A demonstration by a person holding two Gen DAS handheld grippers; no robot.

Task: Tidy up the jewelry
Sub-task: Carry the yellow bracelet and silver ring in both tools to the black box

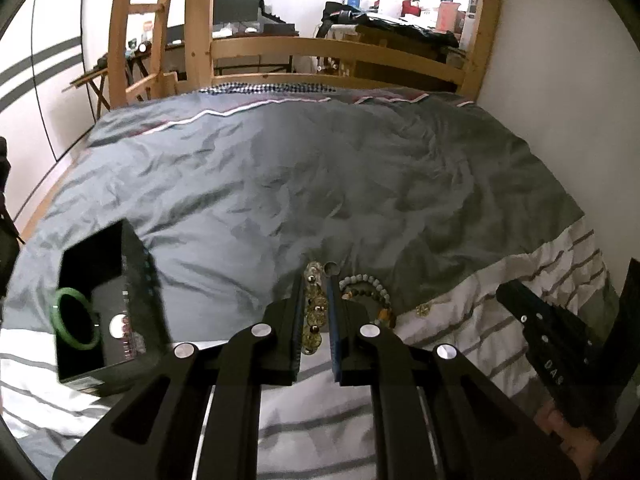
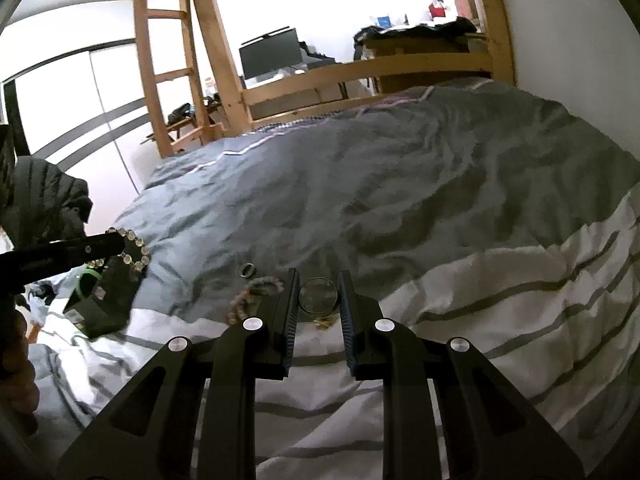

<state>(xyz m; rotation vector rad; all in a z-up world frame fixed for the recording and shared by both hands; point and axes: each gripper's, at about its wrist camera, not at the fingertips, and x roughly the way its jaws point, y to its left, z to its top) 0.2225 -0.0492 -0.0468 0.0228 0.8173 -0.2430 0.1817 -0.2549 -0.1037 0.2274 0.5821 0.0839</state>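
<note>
My left gripper (image 1: 316, 280) is shut on a clear yellowish bead bracelet (image 1: 314, 312) and holds it above the bed; in the right wrist view the bracelet (image 2: 134, 250) hangs from that gripper (image 2: 120, 245) over the black box. The black jewelry box (image 1: 100, 308) lies open at the left with a green bangle (image 1: 76, 318) inside. My right gripper (image 2: 318, 276) is open, with a clear round bangle (image 2: 319, 295) on the bed between its fingers. A grey and brown bead bracelet (image 1: 370, 294) lies on the duvet, also in the right wrist view (image 2: 256, 292). A small metal ring (image 2: 247, 270) lies beyond it.
A grey and white striped duvet (image 1: 320, 184) covers the bed. A small gold piece (image 2: 325, 323) lies by the clear bangle. The wooden bed frame (image 1: 332, 50) stands at the far end, a white wall (image 1: 560, 80) on the right. A dark jacket (image 2: 44, 200) is at the left.
</note>
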